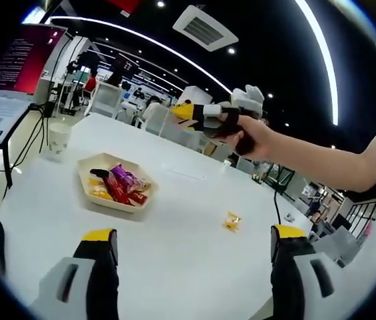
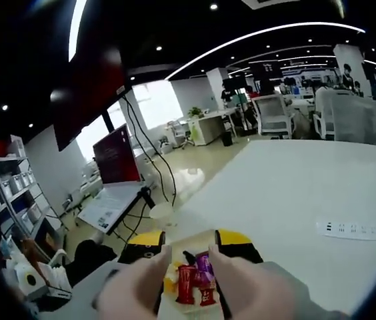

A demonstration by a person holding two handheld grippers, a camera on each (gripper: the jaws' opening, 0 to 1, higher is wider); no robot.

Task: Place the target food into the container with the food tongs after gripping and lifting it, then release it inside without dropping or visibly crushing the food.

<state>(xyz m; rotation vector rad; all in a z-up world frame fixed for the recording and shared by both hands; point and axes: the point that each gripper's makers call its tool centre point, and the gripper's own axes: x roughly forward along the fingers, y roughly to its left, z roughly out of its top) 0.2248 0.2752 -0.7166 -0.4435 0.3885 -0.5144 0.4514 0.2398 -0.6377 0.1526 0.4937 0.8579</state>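
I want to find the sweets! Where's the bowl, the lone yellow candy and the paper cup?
bowl [image 1: 85, 175]: left gripper view, on its pale near rim.
yellow candy [image 1: 232, 221]: left gripper view, middle of the wrapper.
paper cup [image 1: 59, 139]: left gripper view, on its side wall.

White table [image 1: 195, 227], tray [image 1: 87, 175] of wrapped snacks [image 1: 123, 185], yellow candy [image 1: 232, 221] apart, paper cup [image 1: 59, 139], hand [image 1: 251, 135] holding right hand-held gripper [image 1: 183, 111]

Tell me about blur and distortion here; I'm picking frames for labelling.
Left gripper view: sharp, fisheye bends the ceiling lights; snack tray and loose candy read clearly. Right gripper view: softer, tongs blurred up close, white table glare-washed.
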